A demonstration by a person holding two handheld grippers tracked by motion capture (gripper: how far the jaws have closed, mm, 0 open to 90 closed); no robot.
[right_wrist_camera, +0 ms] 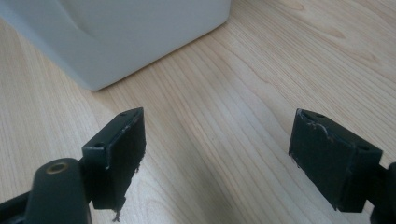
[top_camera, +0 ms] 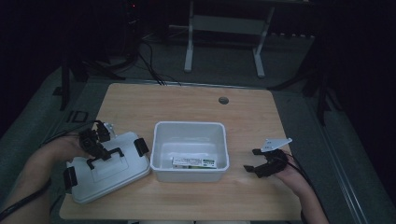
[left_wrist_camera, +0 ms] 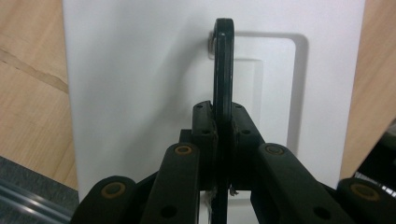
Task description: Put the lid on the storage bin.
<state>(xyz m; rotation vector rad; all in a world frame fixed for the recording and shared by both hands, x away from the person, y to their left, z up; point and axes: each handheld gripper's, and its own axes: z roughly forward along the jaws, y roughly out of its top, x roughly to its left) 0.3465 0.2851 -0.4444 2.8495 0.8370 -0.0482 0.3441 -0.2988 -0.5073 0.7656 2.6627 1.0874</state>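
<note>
A white lid with black side clips lies on the table at the left, its near left part past the table's edge. My left gripper is shut on the lid's black handle, which stands upright between the pads above the white lid. An open white box sits mid-table with a flat green-and-white packet lying inside. My right gripper rests to the right of the box, low over the wood, open with nothing between its fingers. The box's corner shows ahead of it.
The wooden table has a round cable hole near its far edge. Bare wood lies between the box and the right gripper. Beyond the table stand a white frame's legs and dark cables on a grey floor.
</note>
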